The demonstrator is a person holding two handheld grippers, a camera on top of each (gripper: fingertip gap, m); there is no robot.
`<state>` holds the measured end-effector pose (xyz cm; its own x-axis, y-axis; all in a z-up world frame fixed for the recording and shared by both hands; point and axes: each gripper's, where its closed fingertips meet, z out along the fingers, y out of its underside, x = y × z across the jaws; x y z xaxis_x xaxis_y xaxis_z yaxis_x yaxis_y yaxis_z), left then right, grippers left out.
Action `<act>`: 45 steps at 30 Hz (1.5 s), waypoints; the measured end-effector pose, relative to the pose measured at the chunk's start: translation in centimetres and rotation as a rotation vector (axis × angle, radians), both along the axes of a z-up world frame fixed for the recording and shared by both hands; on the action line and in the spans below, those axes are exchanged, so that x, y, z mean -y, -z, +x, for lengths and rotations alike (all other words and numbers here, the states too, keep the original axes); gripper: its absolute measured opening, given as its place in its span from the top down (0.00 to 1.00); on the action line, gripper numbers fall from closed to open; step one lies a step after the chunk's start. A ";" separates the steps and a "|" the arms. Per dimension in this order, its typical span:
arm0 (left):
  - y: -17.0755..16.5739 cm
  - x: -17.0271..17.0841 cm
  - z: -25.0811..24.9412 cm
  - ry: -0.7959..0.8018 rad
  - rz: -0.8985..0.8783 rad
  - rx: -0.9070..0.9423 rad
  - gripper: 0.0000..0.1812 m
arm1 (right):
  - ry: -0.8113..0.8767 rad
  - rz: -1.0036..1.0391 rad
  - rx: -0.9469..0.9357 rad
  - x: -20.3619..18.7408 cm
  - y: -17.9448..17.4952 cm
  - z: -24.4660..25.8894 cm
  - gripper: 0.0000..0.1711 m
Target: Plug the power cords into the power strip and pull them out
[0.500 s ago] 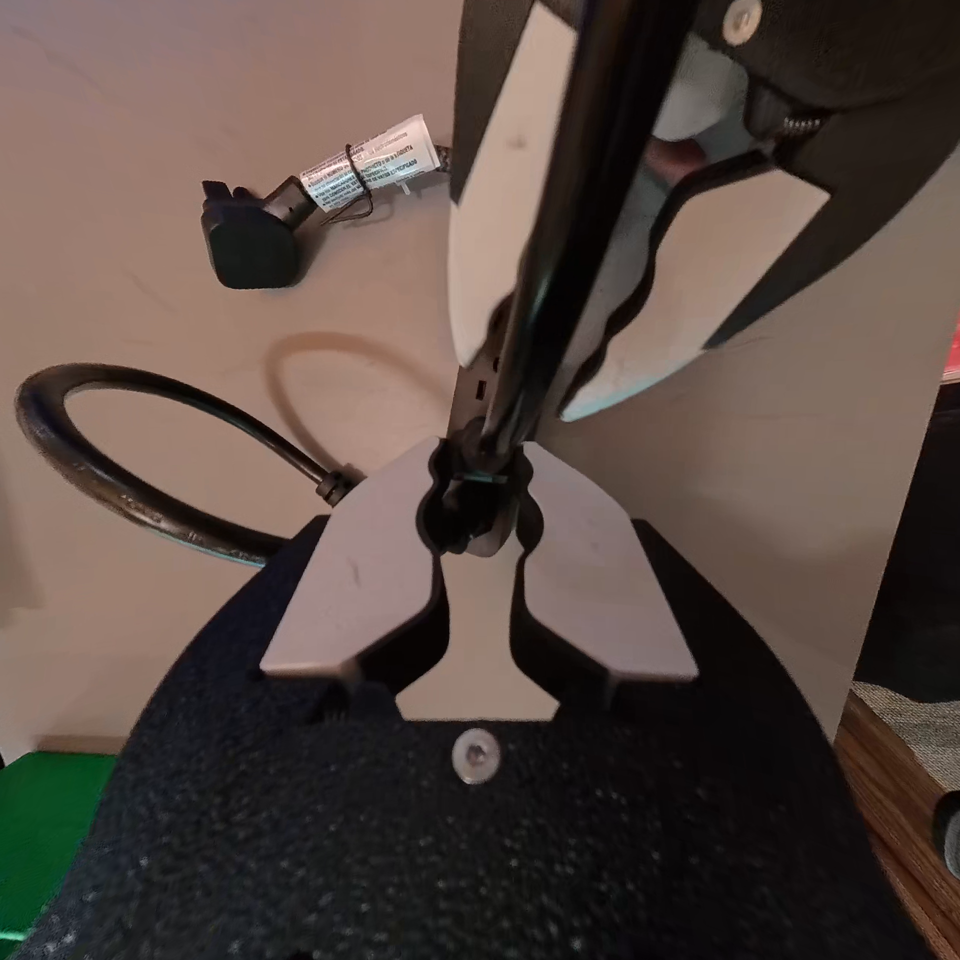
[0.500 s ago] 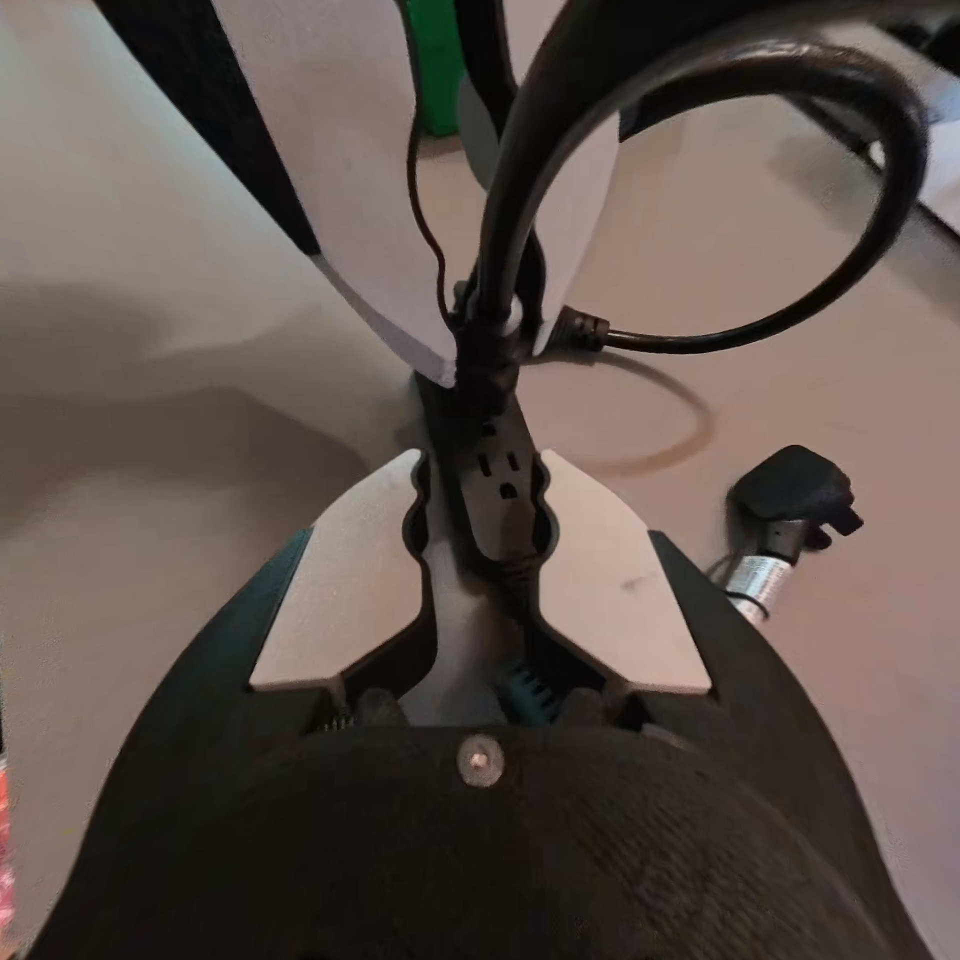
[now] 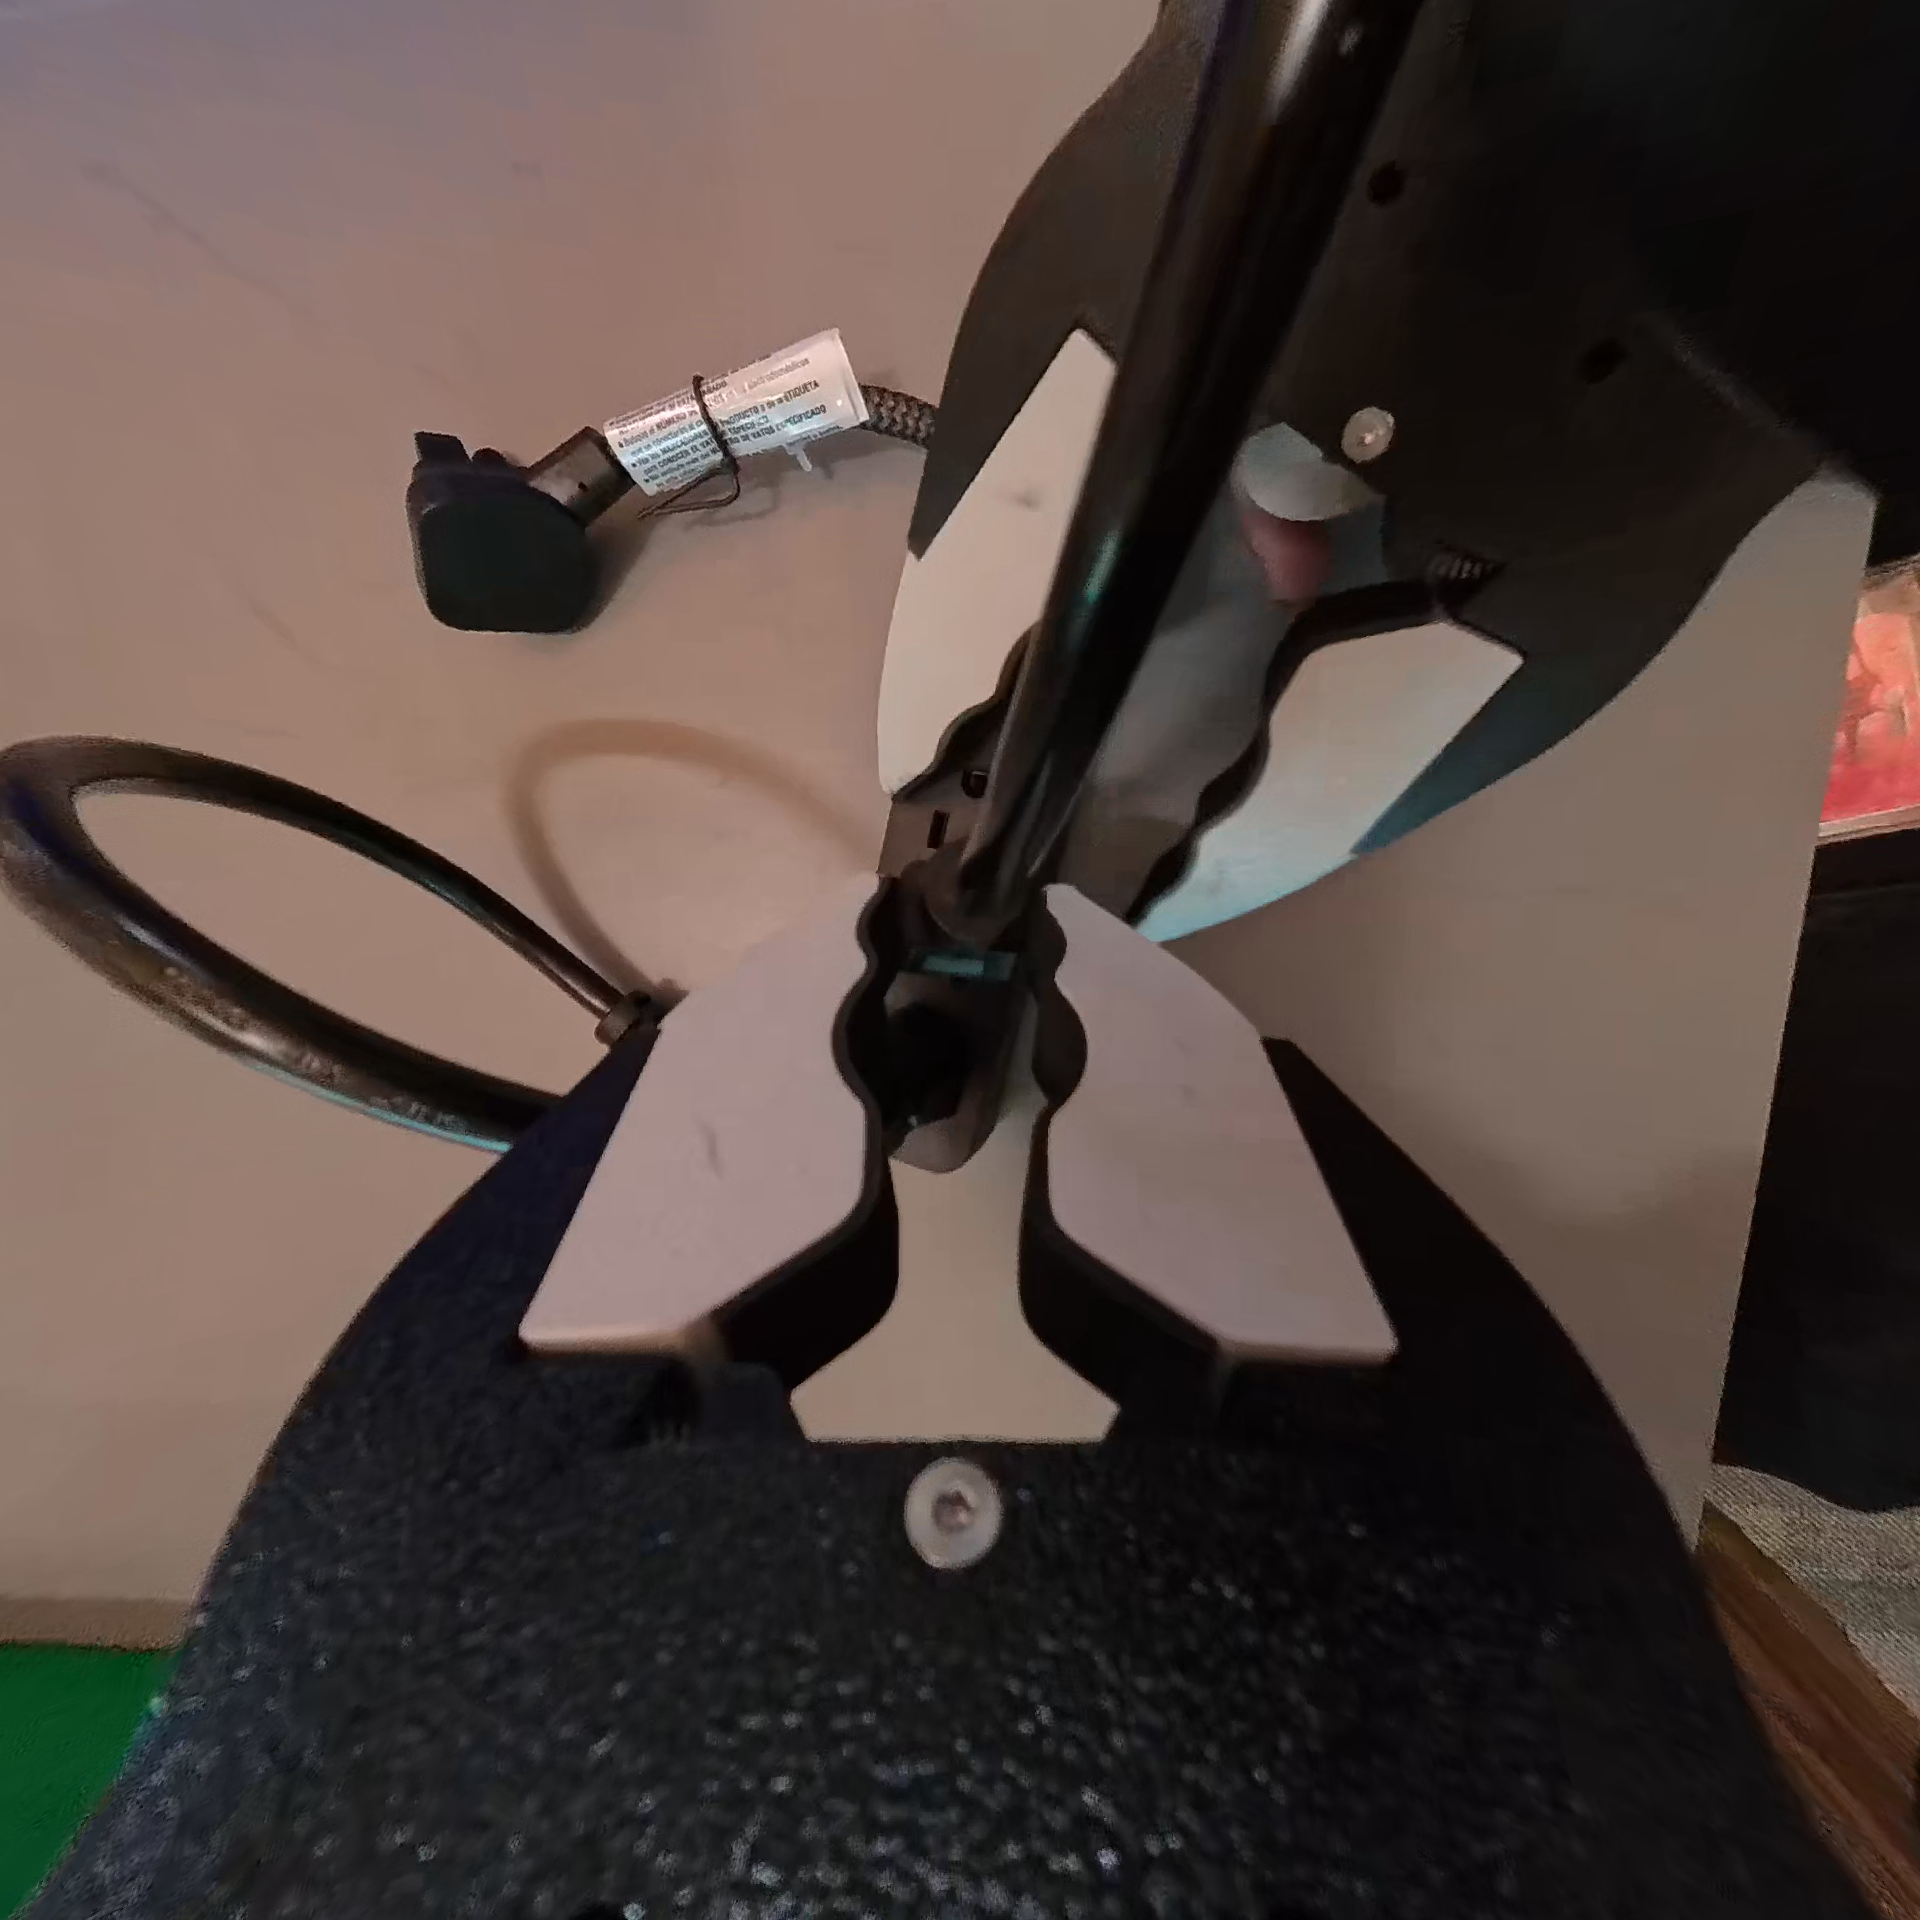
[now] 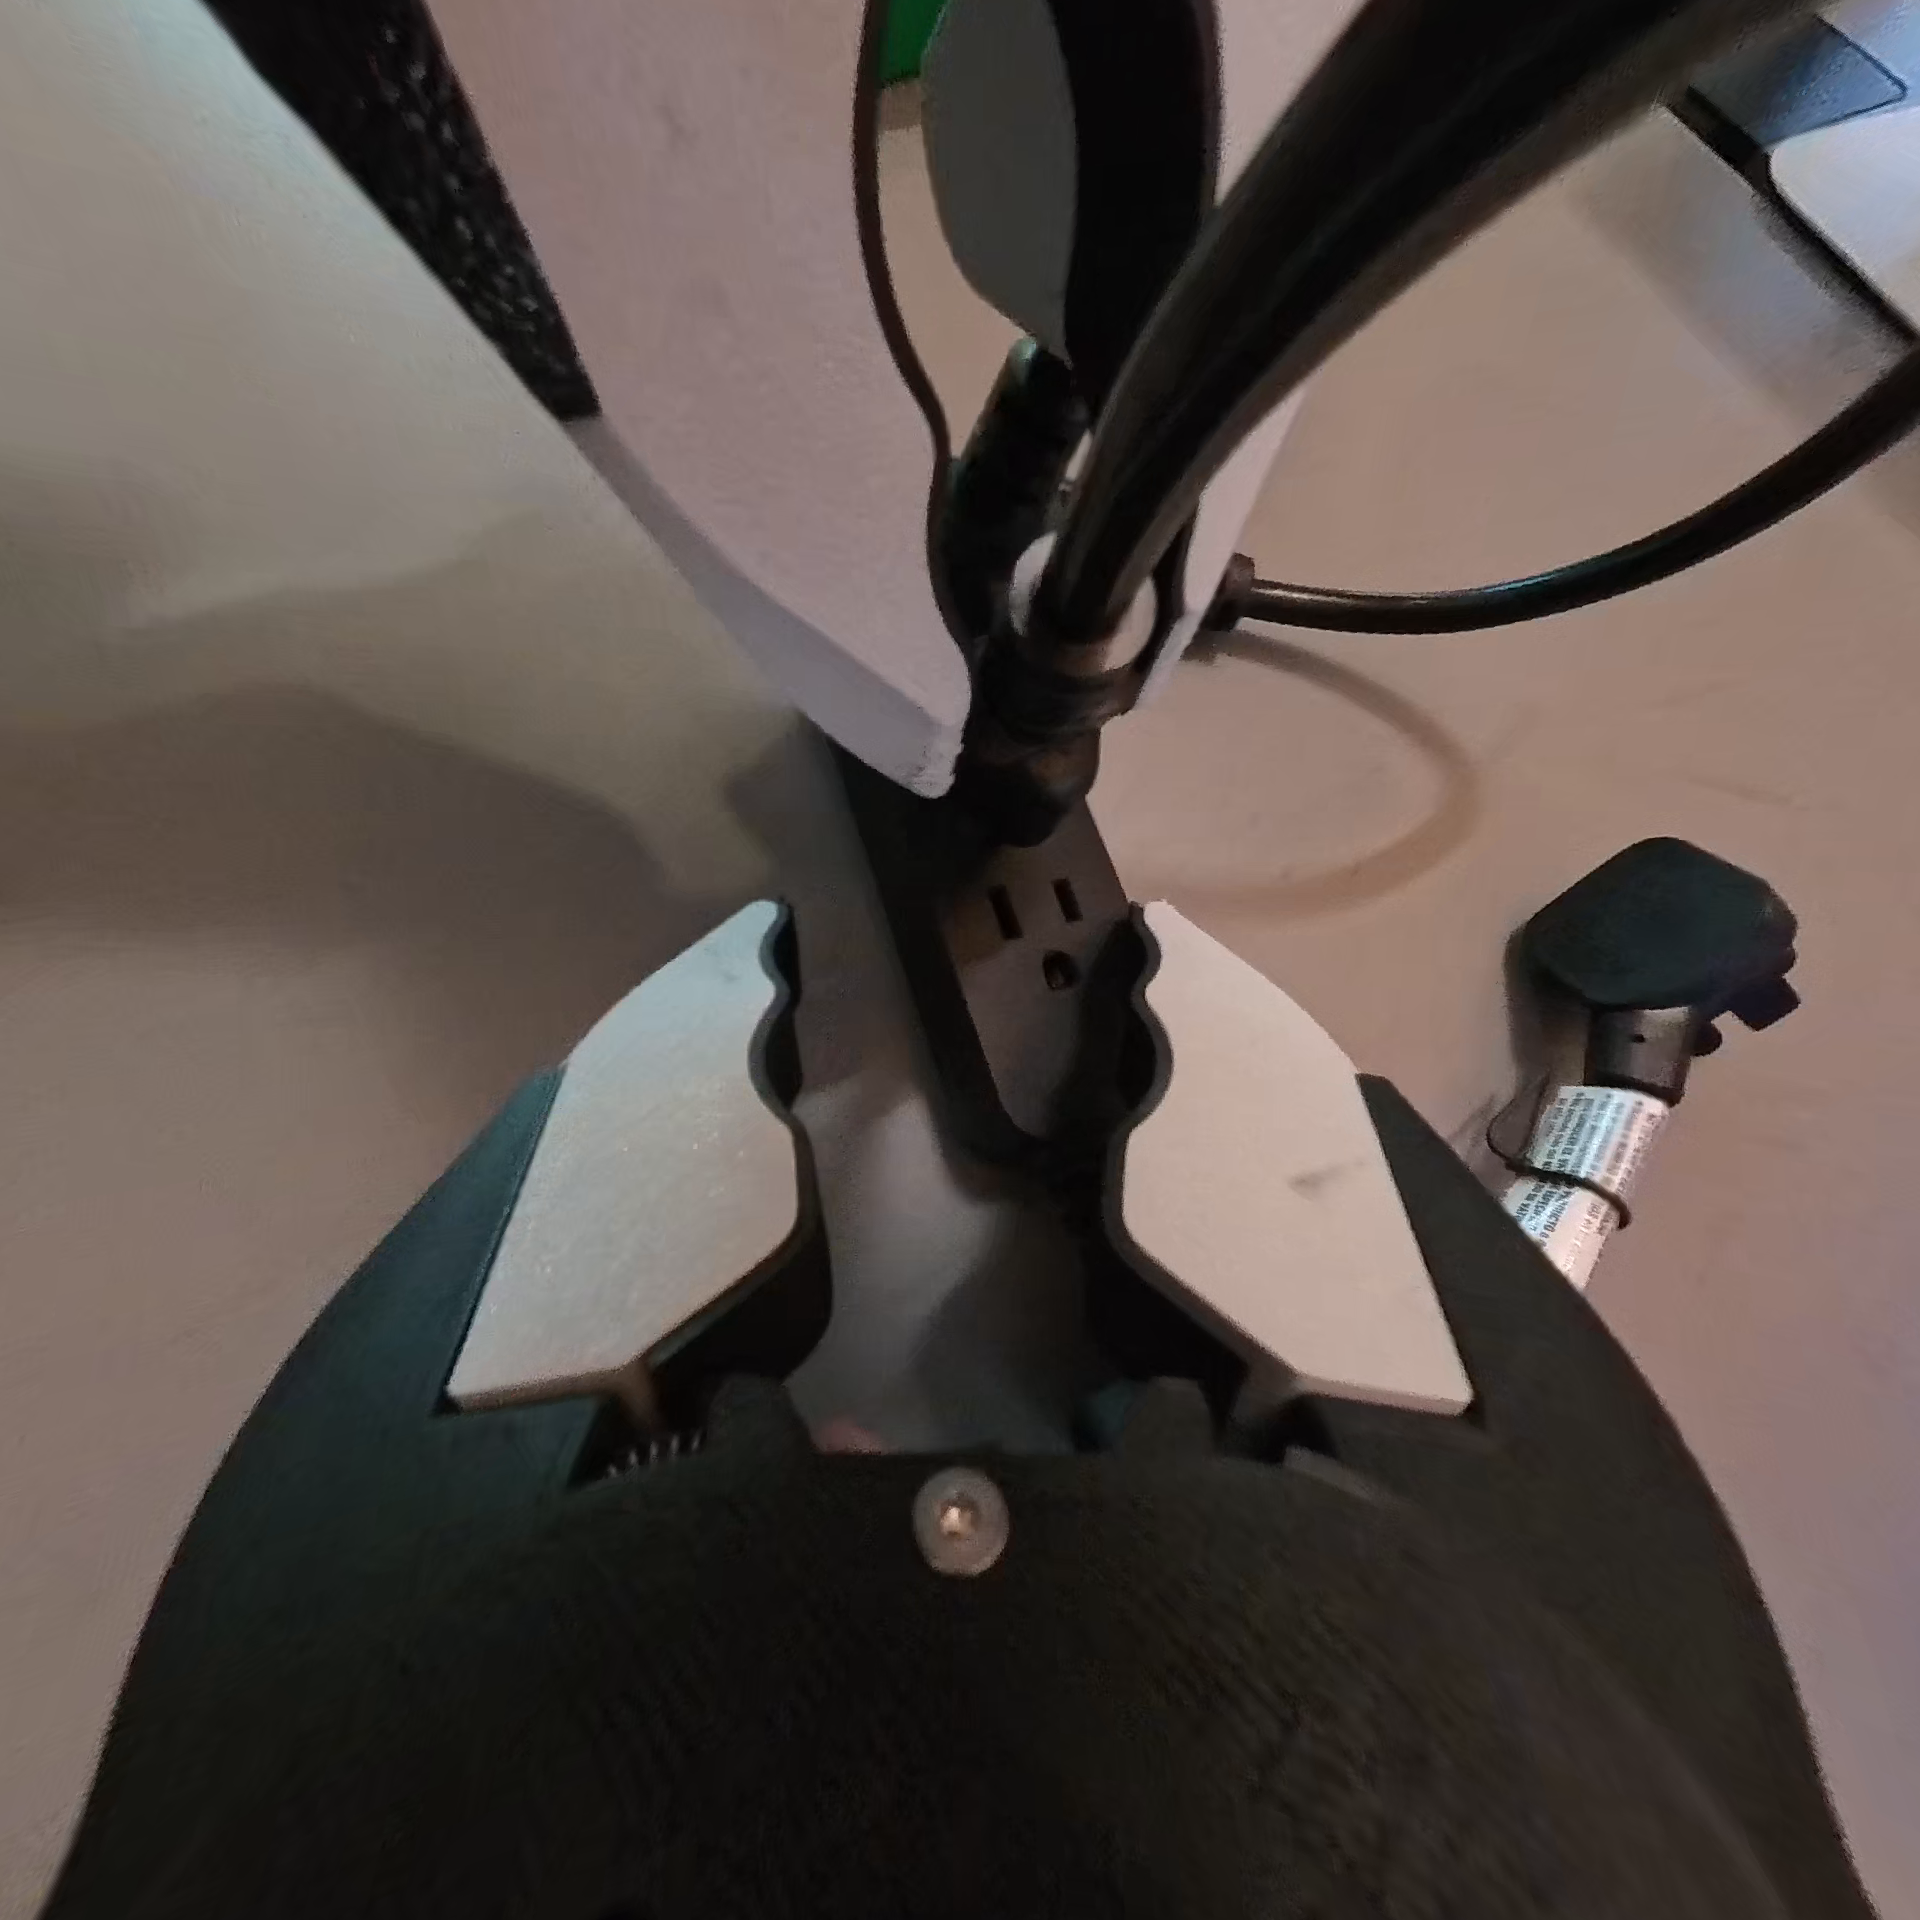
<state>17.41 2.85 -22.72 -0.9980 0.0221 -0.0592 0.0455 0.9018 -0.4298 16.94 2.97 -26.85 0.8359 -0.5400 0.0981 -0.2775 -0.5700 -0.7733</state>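
The left gripper (image 3: 951, 971) was clamped on a plug (image 4: 1029, 717) seated in the strip (image 4: 1023, 966) at frame centre; the right gripper (image 4: 961, 935) was spread loosely around the strip. Unheld, the strip could be lifted when the plug is pulled.

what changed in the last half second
The right claw opened, letting go of the power strip. The left claw stays shut on the plug at the strip's far end. The spare plug lies where it was.

Plug (image 3: 940, 1023) prongs hidden between jaws
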 end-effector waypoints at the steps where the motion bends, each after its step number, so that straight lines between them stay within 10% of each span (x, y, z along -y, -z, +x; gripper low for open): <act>1: 0.1 0.0 0.0 -0.003 -0.007 0.000 0.87 | -0.007 -0.003 0.004 0.0 0.0 -0.1 0.65; 11: 0.1 -0.6 0.6 -0.049 -0.078 -0.024 0.87 | 0.069 -0.237 -0.033 5.2 1.3 0.9 0.62; 22: 0.0 -0.7 0.8 -0.011 -0.126 -0.030 0.87 | -0.029 -0.046 -0.054 -0.6 1.5 1.1 0.71; 45: 0.1 0.8 -1.0 0.274 0.216 0.185 0.87 | -0.424 -0.017 -0.094 2.6 1.5 -1.3 0.73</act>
